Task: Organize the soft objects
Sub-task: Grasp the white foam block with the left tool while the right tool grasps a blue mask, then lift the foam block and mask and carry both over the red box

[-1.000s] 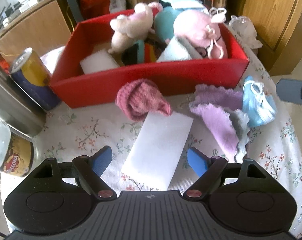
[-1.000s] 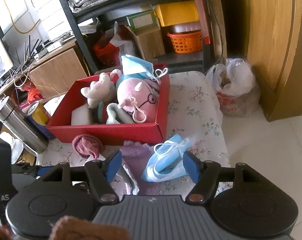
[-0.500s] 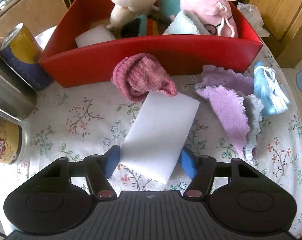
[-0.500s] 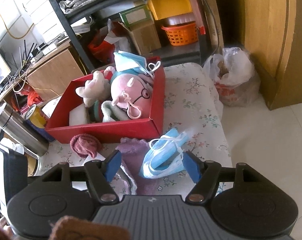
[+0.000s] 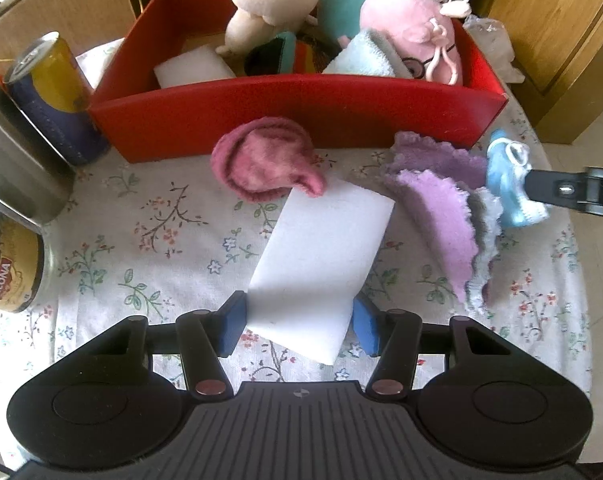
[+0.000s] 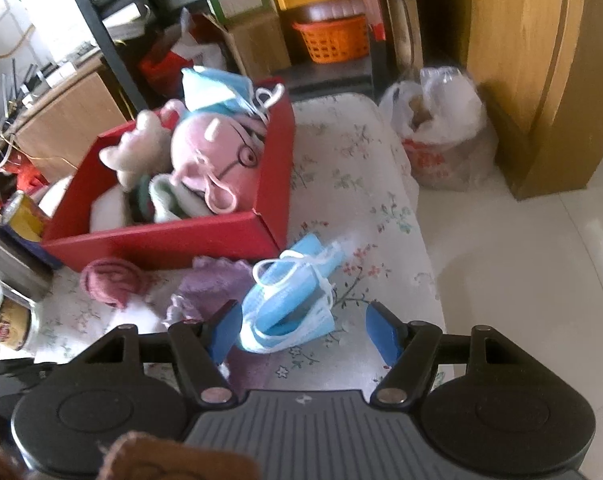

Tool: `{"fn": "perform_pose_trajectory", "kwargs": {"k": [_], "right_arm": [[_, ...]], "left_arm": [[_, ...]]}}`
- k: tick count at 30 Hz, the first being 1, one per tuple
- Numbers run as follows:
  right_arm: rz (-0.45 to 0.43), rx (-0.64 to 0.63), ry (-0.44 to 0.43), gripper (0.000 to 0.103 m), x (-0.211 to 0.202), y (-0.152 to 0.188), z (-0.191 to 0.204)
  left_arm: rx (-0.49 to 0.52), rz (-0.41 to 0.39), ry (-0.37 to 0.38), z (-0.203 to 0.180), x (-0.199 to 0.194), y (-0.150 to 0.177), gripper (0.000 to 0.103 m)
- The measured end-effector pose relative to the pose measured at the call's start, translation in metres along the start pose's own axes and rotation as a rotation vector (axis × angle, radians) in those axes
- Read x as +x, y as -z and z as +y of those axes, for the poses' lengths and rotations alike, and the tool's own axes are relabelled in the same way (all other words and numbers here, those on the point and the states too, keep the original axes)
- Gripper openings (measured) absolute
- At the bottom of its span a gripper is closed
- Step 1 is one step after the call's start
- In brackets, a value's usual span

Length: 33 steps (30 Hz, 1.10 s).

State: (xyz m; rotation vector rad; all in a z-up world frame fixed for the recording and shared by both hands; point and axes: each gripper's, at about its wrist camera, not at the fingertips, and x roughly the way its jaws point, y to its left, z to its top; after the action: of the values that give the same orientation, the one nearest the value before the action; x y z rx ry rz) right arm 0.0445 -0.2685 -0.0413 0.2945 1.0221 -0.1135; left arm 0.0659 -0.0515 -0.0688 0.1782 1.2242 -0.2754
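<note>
My left gripper (image 5: 299, 328) is shut on the near end of a white sponge block (image 5: 321, 256) that lies on the floral tablecloth. A pink knitted sock (image 5: 265, 160) rests on its far end. A red box (image 5: 301, 112) behind holds plush toys, a towel and another white sponge. Purple cloths (image 5: 441, 200) lie to the right. My right gripper (image 6: 301, 328) is open around a bundle of blue face masks (image 6: 293, 296), low over the table. The masks also show in the left wrist view (image 5: 505, 176), with a right finger beside them.
A yellow-blue can (image 5: 53, 92), a steel flask (image 5: 9, 168) and a Moccona jar (image 5: 9, 264) stand at the left. The table's right edge drops to a tiled floor (image 6: 521, 280) with a plastic bag (image 6: 445, 140) and a wooden cabinet (image 6: 541, 60).
My left gripper moved forward and closed on the white sponge's near end. My right gripper lowered and moved forward so its open fingers now flank the blue masks.
</note>
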Motion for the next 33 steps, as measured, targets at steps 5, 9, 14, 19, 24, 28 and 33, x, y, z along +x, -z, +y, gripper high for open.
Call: {"fn": "perform_pose_trajectory", "kwargs": {"k": [5, 9, 14, 19, 24, 28, 33], "right_arm": [[0.038, 0.033, -0.022, 0.040, 0.019, -0.003, 0.005], [0.107, 0.068, -0.061, 0.018, 0.034, 0.001, 0.001], [0.109, 0.085, -0.094, 0.007, 0.029, 0.005, -0.003], [0.085, 0.085, -0.147, 0.004, 0.011, 0.006, -0.008], [0.060, 0.094, -0.214, 0.003, -0.010, 0.009, -0.010], [0.023, 0.099, -0.263, 0.003, -0.028, 0.010, -0.008], [0.016, 0.091, -0.290, 0.003, -0.039, 0.019, -0.003]], "left_arm": [[-0.001, -0.011, 0.024, 0.004, -0.008, 0.001, 0.057], [-0.003, 0.000, 0.033, 0.009, -0.007, 0.001, 0.057], [-0.017, 0.031, 0.058, 0.012, -0.001, 0.004, 0.057], [-0.036, 0.043, 0.093, 0.016, -0.006, 0.008, 0.057], [-0.079, 0.031, 0.145, 0.022, -0.020, 0.013, 0.057], [-0.098, 0.010, 0.167, 0.023, -0.031, 0.015, 0.057], [-0.099, -0.011, 0.168, 0.021, -0.042, 0.017, 0.057]]}}
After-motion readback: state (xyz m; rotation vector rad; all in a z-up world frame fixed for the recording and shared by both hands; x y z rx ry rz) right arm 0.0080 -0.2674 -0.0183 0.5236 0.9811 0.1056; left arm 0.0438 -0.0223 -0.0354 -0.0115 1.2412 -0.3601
